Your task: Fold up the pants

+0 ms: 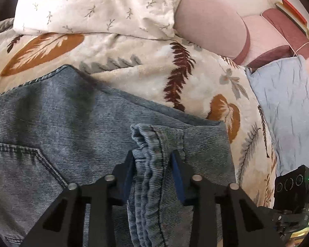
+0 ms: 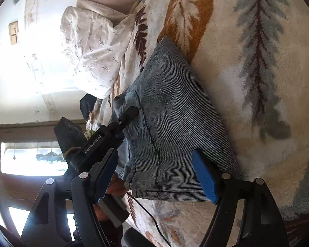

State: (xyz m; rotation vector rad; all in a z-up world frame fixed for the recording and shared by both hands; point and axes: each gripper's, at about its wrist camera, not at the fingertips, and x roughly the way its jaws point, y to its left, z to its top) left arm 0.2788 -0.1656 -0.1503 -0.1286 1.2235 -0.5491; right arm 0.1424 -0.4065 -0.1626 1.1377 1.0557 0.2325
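The left gripper (image 1: 152,160) pinches a bunched ridge of the faded blue-grey denim pants (image 1: 72,119) between its blue pads, the right gripper (image 2: 156,175) gapes wide astride their hem edge, gripping nothing, on a cream leaf-patterned fleece blanket (image 1: 146,65), white sprigged pillow (image 1: 96,6) beyond

**Where things lie on my bed**

The pants (image 1: 72,123) lie on the blanket (image 1: 134,70), which covers the bed. Behind them a pillow (image 1: 96,6) rests on the blanket. My left gripper (image 1: 152,164) has a bunched fold of the pants between its jaws. My right gripper (image 2: 156,175) sits at the pants' near edge.
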